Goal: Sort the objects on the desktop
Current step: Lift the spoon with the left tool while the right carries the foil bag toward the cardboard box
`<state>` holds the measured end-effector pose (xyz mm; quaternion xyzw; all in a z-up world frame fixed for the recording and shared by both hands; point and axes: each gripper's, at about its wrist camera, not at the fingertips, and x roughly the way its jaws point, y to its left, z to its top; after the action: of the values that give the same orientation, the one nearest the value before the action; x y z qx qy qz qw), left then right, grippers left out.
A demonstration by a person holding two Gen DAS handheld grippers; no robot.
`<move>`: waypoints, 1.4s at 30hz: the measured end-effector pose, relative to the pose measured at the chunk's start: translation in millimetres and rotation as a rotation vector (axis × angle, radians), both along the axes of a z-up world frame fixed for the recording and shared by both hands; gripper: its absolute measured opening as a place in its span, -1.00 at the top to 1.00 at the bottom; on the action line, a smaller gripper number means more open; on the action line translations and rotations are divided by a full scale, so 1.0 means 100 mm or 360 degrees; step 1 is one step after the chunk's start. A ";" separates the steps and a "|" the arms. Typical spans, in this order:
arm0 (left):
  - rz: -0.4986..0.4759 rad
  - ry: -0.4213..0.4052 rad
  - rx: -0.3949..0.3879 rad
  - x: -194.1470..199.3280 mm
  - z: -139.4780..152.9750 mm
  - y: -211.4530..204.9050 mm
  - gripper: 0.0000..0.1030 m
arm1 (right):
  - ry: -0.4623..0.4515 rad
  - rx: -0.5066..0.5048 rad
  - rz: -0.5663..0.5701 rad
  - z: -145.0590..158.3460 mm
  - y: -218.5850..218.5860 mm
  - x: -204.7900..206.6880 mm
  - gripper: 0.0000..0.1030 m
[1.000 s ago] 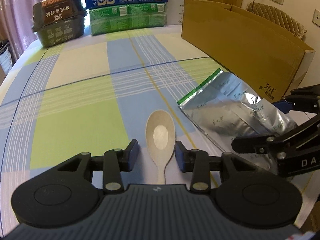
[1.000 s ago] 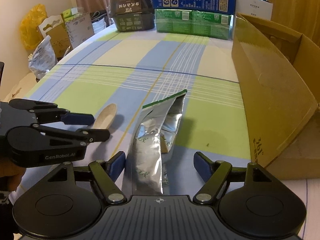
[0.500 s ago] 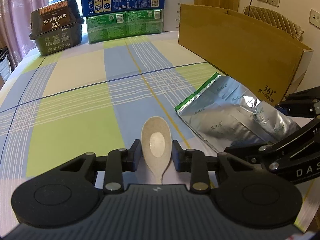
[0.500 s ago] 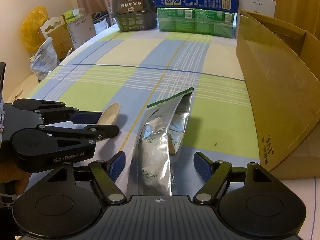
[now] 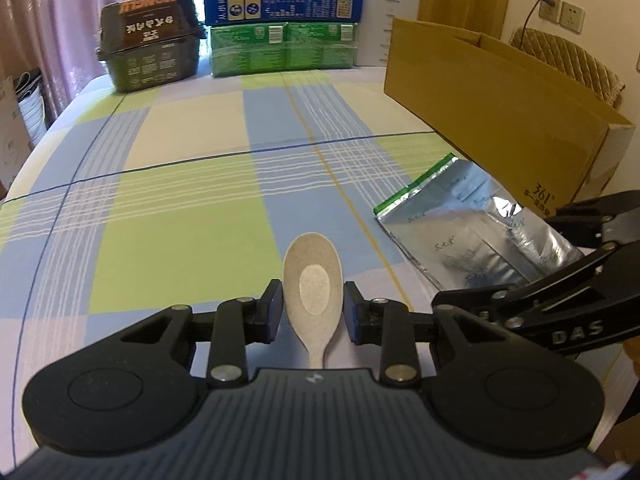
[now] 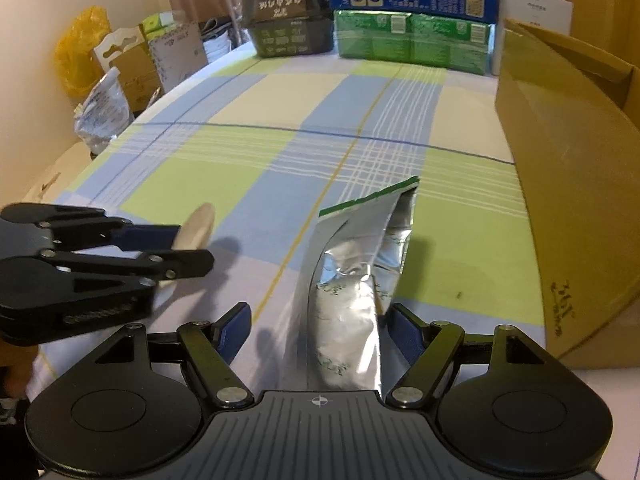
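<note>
My left wrist camera sits low over checked tablecloth (image 5: 192, 248), facing 12 o'clock toward stacked boxes (image 5: 280, 20); spoon (image 5: 313, 292) close beneath lens, my right gripper (image 5: 560, 280) intruding at 3 o'clock. My right wrist camera, equally low, faces same way; foil pouch (image 6: 352, 288) nearest, my left gripper (image 6: 188, 244) entering at 9 o'clock. Both views share cloth, pouch, spoon, cardboard box (image 6: 568, 168), far boxes.

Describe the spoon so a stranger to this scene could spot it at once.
Start at the big brown cardboard box on the checked tablecloth; beside it lies a silver foil pouch. Left of the pouch, between the left gripper fingers, is the spoon: beige, speckled, the only utensil.
</note>
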<state>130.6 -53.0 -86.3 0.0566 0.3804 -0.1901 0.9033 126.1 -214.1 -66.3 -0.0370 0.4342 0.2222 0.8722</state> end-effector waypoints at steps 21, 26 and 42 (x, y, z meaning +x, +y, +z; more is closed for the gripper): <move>0.0004 0.0094 0.0025 -0.16 0.08 -0.10 0.49 | 0.0086 -0.0154 -0.0022 0.08 0.03 0.00 0.23; 0.0013 0.0106 0.0027 -0.24 0.13 -0.12 0.49 | 0.0085 -0.0123 -0.0041 0.17 -0.01 -0.11 0.24; 0.0000 0.0099 -0.0009 -0.51 0.45 -0.30 0.49 | 0.0007 -0.0059 -0.0122 0.58 -0.28 -0.42 0.24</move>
<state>80.0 -83.1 -41.4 0.0481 0.4077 -0.1928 0.8913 84.1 -241.7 -8.7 -0.0359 0.4412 0.1808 0.8783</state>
